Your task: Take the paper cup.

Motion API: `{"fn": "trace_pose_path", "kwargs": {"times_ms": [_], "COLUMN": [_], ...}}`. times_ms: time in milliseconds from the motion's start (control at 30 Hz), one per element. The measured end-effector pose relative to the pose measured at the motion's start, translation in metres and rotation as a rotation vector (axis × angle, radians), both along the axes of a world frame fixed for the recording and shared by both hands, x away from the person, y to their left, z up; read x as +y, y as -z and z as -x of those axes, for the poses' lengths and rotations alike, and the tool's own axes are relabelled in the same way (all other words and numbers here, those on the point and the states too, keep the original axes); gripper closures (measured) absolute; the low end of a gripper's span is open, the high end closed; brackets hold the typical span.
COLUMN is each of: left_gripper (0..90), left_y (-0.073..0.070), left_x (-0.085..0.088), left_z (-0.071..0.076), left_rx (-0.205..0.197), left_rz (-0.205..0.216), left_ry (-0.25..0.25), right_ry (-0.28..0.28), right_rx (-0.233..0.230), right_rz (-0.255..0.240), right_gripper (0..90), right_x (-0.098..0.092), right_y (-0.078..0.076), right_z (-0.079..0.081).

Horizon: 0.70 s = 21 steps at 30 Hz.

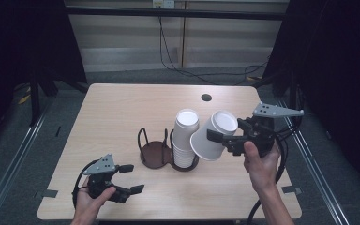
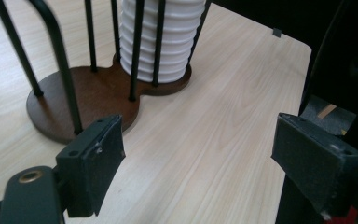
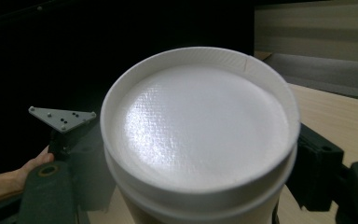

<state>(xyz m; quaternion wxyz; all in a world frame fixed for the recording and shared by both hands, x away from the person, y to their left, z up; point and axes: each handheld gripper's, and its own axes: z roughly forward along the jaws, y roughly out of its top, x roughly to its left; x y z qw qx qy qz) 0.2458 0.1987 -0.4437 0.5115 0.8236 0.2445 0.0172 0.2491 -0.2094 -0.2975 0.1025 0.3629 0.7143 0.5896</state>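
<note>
Right gripper: jaws clamped on a white paper cup, held tilted in the air just right of the stack, its bottom facing the gripper's camera.

Left gripper: jaws apart, nothing between them, low over the near left of the table.

Cup stack: white, upright in the right ring of the holder, mid-table.

Holder: dark wire on a brown base; its left ring stands empty.

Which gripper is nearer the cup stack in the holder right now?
Right. The right gripper, shut on a paper cup, hangs just right of the cup stack; the left gripper sits open, nearer the table's front-left.
</note>
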Motion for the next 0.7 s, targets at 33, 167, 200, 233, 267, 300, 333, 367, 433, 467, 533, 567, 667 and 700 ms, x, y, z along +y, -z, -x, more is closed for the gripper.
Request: {"fn": "trace_pose_path", "kwargs": {"times_ms": [33,167,200,233,267,300,333,367,433,467,533,567,667,700], "left_gripper": [16.6,16.2,16.2,16.2,16.2,16.2,16.2,16.2,16.1,16.0,16.0,16.0,16.0,16.0], "left_y": [-0.001,-0.007,-0.009,-0.011,-0.013,-0.016,-0.018,-0.02,-0.022,-0.023,-0.025,-0.026,-0.03,-0.032], "left_x": [-0.002,-0.01,-0.011,-0.013,-0.015,-0.016,-0.017,-0.017,-0.017,-0.016,-0.017,-0.018,-0.022,-0.025], "left_z": [0.0,-0.001,-0.001,-0.002,-0.002,-0.003,-0.003,-0.004,-0.005,-0.006,-0.007,-0.007,-0.007,-0.007], "left_rx": [-0.004,-0.031,-0.033,-0.039,-0.047,-0.053,-0.061,-0.063,-0.064,-0.06,-0.064,-0.064,-0.065,-0.069], "left_rz": [0.003,0.023,0.034,0.039,0.039,0.041,0.052,0.06,0.083,0.089,0.089,0.097,0.098,0.082], "left_ry": [0.0,-0.006,-0.011,-0.01,-0.006,-0.003,0.002,0.001,-0.001,0.0,0.002,0.008,0.037,0.044], "right_ry": [-0.004,-0.007,-0.013,-0.014,-0.019,-0.025,-0.027,-0.028,-0.031,-0.03,-0.036,-0.039,-0.053,-0.053], "right_rx": [0.002,0.014,0.017,0.018,0.02,0.022,0.024,0.025,0.028,0.033,0.044,0.049,0.06,0.06], "right_rz": [-0.002,-0.003,0.004,0.008,0.008,0.005,0.006,0.006,0.01,0.006,0.003,0.004,-0.005,-0.005], "right_gripper": [23.2,23.2,23.2,23.2,23.2,23.2,23.3,23.3,23.3,23.3,23.3,23.3,23.4,23.4], "right_x": [0.001,0.006,0.008,0.01,0.011,0.013,0.014,0.015,0.016,0.016,0.016,0.017,0.02,0.02], "right_y": [0.002,0.012,0.014,0.016,0.018,0.02,0.021,0.023,0.026,0.028,0.033,0.035,0.042,0.042], "right_z": [0.001,0.002,0.002,0.003,0.003,0.003,0.003,0.002,0.001,0.0,-0.001,-0.001,-0.001,-0.001]}}
